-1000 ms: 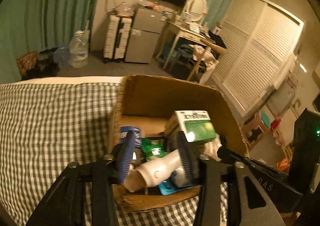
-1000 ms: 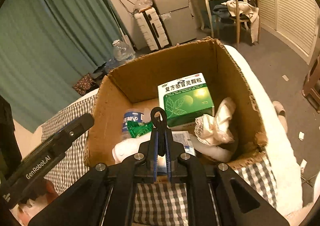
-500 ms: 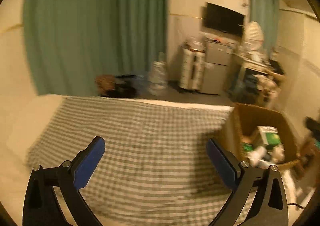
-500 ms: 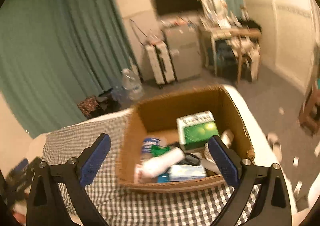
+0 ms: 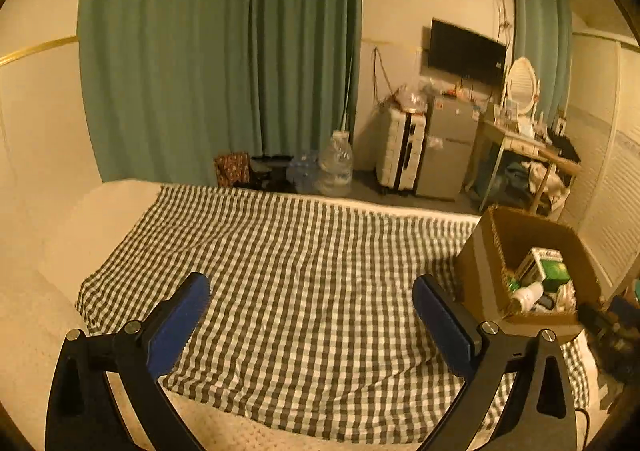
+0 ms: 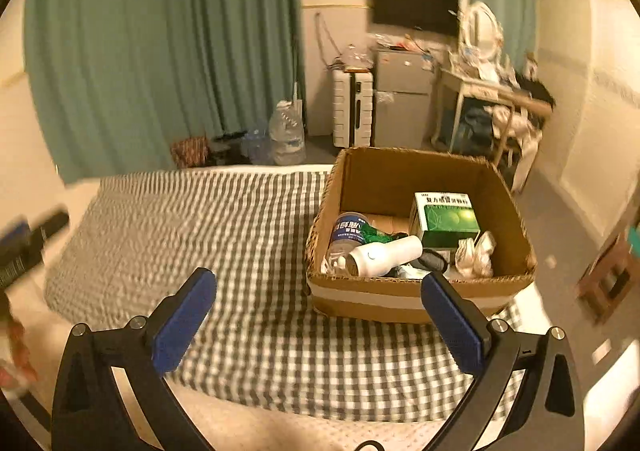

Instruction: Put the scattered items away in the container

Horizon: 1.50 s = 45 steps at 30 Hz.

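On the bed, a checked cloth (image 5: 304, 275) is spread, and nothing loose is seen on it. The cardboard box (image 6: 416, 301) stands at its right edge, holding a green carton (image 6: 446, 217), a water bottle (image 6: 346, 233), a white flashlight (image 6: 384, 255) and crumpled tissue (image 6: 474, 255). The left tongs (image 5: 310, 309) and right tongs (image 6: 318, 311) are both spread wide, nothing between them. The gathering step is judged done or nearly so; next, a check for strays is called for.
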{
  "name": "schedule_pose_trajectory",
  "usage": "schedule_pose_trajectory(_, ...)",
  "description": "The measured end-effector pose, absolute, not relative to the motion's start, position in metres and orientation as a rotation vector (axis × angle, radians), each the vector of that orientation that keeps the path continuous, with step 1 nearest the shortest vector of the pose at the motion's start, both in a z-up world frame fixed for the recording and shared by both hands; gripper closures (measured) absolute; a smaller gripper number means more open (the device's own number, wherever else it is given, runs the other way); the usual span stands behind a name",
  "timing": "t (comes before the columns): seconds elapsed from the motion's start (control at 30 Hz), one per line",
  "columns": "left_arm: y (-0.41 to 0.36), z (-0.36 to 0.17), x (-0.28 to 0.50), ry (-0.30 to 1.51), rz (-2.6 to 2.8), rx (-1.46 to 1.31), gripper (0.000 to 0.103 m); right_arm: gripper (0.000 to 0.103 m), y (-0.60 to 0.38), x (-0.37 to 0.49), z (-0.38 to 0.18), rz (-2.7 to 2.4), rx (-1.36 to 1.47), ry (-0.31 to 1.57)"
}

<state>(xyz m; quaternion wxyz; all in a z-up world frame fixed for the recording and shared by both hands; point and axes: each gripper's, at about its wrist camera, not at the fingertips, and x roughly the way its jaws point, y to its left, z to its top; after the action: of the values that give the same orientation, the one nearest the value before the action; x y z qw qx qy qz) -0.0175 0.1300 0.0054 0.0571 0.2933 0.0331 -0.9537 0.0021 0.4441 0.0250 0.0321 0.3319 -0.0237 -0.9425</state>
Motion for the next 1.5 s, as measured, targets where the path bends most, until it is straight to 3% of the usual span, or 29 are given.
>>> schedule_pose_trajectory(0.1, 0.129, 0.002, -0.022, 0.142, -2.897, 0.882, 0.000, 0.000, 0.453, -0.010, 0.017, -2.902, 1.042, -0.139)
schedule_pose_trajectory(0.27, 0.139, -0.015, -0.032, 0.081, -2.913, 0.926, 0.000, 0.000, 0.435, -0.023, -0.007, -2.839, 1.144, -0.012)
schedule_pose_trajectory(0.53, 0.150, -0.038, -0.045, 0.055, -2.910, 1.000, 0.000, 0.001, 0.427, -0.035, -0.022, -2.823, 1.157, 0.043)
schedule_pose_trajectory(1.3, 0.151, -0.048, -0.046, 0.049, -2.905, 1.072, 0.000, 0.001, 0.420, -0.037, -0.018, -2.837, 1.128, 0.070)
schedule_pose_trajectory(1.5, 0.149, -0.050, -0.046, 0.126, -2.977, 1.104, 0.000, 0.001, 0.419, -0.037, -0.018, -2.832, 1.130, 0.084)
